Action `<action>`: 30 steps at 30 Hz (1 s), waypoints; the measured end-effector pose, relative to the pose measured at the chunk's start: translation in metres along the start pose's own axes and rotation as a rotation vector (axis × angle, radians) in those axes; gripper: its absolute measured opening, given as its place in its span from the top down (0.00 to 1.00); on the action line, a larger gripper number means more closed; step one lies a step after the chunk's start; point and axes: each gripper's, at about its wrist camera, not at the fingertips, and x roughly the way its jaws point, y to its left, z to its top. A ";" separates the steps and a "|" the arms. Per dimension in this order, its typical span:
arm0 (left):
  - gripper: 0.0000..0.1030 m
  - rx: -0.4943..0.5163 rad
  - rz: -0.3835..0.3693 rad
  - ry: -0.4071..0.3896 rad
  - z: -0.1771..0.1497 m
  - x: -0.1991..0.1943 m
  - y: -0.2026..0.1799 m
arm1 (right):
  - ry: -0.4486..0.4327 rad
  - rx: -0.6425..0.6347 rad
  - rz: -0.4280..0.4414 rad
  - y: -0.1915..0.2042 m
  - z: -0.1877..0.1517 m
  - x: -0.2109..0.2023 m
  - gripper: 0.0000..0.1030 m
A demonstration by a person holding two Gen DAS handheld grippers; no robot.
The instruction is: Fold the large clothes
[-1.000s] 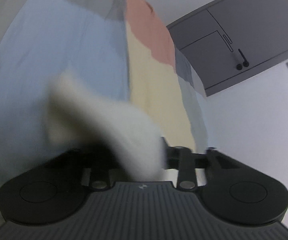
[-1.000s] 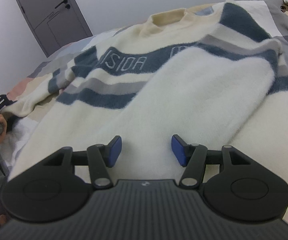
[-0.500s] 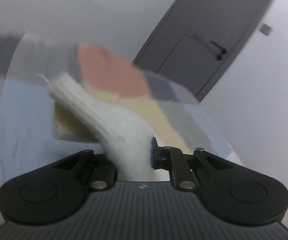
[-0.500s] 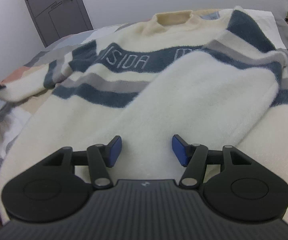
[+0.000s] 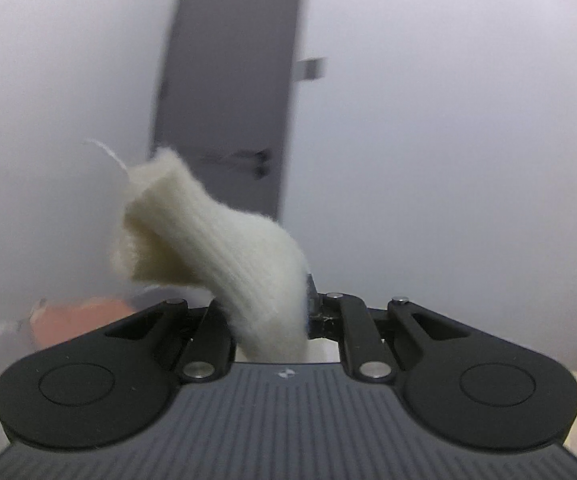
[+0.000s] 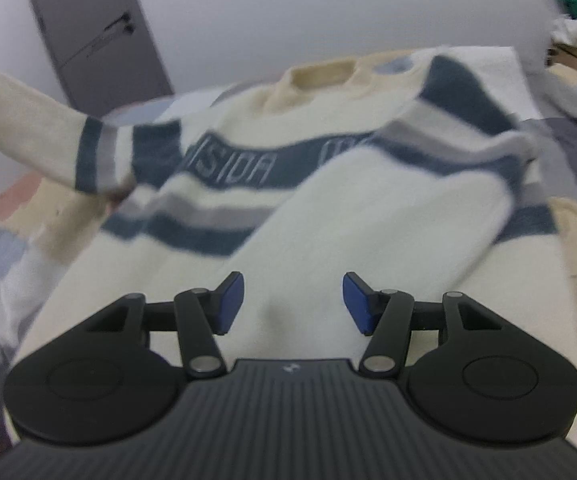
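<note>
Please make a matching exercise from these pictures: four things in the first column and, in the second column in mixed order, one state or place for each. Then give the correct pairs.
Column 1
1. left hand-held gripper
2. right hand-held gripper
3. sweater collar
4. door

Column 2
A. open, nothing between its pads
B. grey, behind the bed, at the wall
C. shut on the cream sleeve cuff
D. at the far end of the sweater, lying flat

Pairs: 1-C, 2-A, 3-D, 4-B
</note>
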 end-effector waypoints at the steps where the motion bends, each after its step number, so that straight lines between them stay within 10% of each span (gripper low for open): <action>1: 0.86 0.023 -0.028 -0.012 0.003 -0.010 -0.019 | -0.015 0.019 0.000 -0.005 0.003 -0.006 0.44; 10: 0.86 0.092 -0.350 -0.011 -0.020 -0.079 -0.177 | -0.118 0.214 -0.029 -0.059 0.025 -0.053 0.44; 18: 0.85 0.208 -0.605 0.188 -0.130 -0.102 -0.283 | -0.176 0.461 -0.117 -0.134 0.026 -0.071 0.42; 28: 0.84 0.203 -0.708 0.539 -0.243 -0.068 -0.293 | -0.196 0.538 -0.150 -0.164 0.020 -0.069 0.42; 30: 0.58 0.172 -0.731 0.585 -0.244 -0.064 -0.282 | -0.192 0.528 -0.149 -0.161 0.021 -0.068 0.42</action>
